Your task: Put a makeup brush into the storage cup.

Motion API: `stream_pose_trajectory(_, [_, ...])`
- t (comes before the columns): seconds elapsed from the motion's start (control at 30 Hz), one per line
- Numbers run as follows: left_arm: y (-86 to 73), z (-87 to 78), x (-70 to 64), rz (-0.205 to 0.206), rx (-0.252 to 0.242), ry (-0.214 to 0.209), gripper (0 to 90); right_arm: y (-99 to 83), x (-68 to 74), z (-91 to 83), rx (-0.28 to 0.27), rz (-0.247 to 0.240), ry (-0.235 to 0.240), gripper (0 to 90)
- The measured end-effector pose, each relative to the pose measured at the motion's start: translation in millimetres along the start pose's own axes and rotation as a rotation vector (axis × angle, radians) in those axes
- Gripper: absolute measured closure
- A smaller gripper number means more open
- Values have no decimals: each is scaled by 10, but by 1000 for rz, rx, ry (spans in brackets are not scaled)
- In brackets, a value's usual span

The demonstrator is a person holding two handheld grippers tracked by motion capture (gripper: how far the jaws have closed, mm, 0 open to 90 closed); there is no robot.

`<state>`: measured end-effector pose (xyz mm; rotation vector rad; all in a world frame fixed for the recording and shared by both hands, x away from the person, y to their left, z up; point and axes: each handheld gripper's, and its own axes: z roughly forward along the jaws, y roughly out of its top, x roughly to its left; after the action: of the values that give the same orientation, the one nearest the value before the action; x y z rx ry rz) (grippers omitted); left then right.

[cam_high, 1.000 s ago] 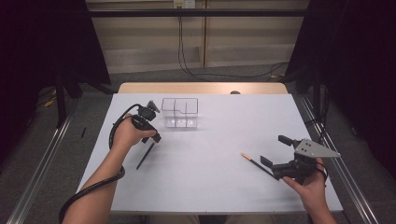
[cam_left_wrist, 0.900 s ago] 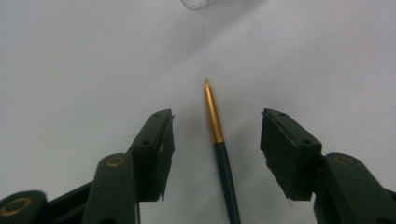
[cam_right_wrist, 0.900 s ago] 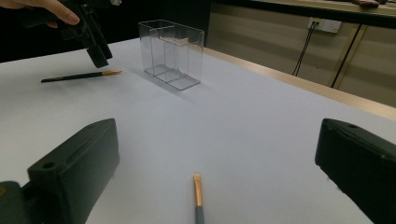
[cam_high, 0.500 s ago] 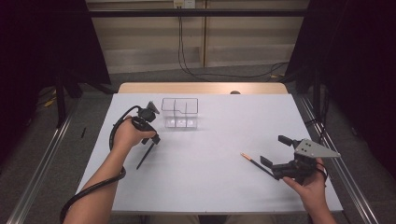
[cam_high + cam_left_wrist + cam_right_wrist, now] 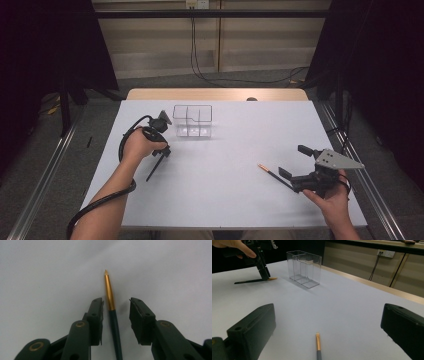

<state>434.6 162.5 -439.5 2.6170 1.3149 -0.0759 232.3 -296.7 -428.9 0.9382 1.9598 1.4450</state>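
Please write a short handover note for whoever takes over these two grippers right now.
Left gripper: open, down at the table, jaws on either side of the dark-handled brush, not yet closed on it.
Right gripper: open wide and holding nothing, with the second brush lying on the table between its jaws, gold ferrule pointing away.
Clear organizer: upright toward the far side of the table, compartments look empty.
Done: neither brush has been picked up.
Left: probably close on each brush, lift it, and stand it in the organizer.
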Motion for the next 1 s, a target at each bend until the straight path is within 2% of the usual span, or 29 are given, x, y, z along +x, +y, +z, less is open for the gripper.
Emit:
stream_pose_trajectory(0.37, [41, 46, -15, -9, 43, 29, 729, -5, -9, -5, -2, 2, 0, 0])
stream_pose_trajectory(0.53, [44, 49, -21, -8, 47, 53, 785, -5, -10, -4, -2, 2, 0, 0])
stream_pose_trajectory(0.73, [50, 59, -39, -6, 51, 76, 807, -4, -8, -7, -2, 1, -1, 0])
stream_pose_trajectory(1.0, [35, 64, -10, -35, 42, 68, 841, -3, -5, -9, -3, 0, 0, 0])
